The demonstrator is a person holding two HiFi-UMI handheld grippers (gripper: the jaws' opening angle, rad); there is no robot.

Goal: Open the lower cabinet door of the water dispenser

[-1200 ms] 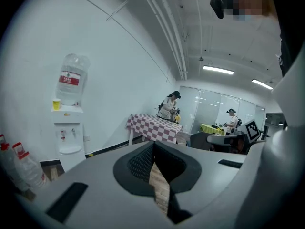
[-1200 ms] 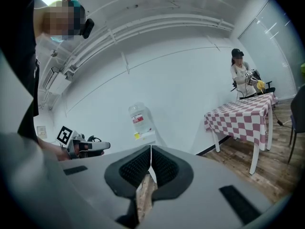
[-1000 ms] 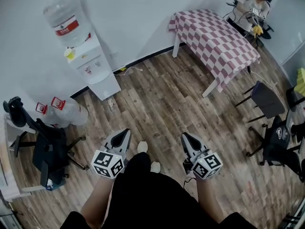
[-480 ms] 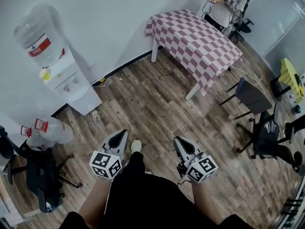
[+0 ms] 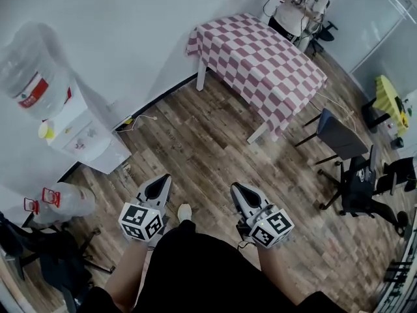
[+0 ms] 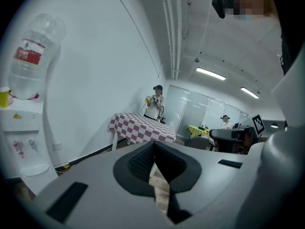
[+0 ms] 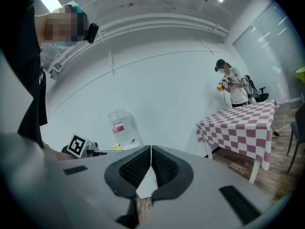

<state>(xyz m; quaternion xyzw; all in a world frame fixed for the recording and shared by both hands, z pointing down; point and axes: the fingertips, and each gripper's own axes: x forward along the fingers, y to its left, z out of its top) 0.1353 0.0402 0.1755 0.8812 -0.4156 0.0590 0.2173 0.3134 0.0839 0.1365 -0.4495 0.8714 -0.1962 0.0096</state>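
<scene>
The white water dispenser point(image 5: 88, 147) stands against the wall at the far left, a clear bottle point(image 5: 29, 74) with a red label on top. Its lower front faces the wooden floor, and I cannot make out the cabinet door. My left gripper point(image 5: 163, 179) and right gripper point(image 5: 234, 188) are held side by side in front of the person's body, both shut and empty, well short of the dispenser. In the left gripper view the dispenser point(image 6: 21, 142) is at the left edge beyond the shut left gripper point(image 6: 153, 145). In the right gripper view the bottle point(image 7: 121, 127) rises just above the shut right gripper point(image 7: 151, 149).
A spare water bottle point(image 5: 62, 201) lies on the floor next to a black office chair point(image 5: 52, 259). A checkered table point(image 5: 260, 51) stands at the back with a person point(image 5: 296, 2) behind it. More chairs point(image 5: 339, 135) stand at the right. A cable point(image 5: 140, 119) runs along the wall.
The head view has swung: the dispenser has slid to the left edge and the table toward the middle. Both grippers moved along with the person and stayed shut.
</scene>
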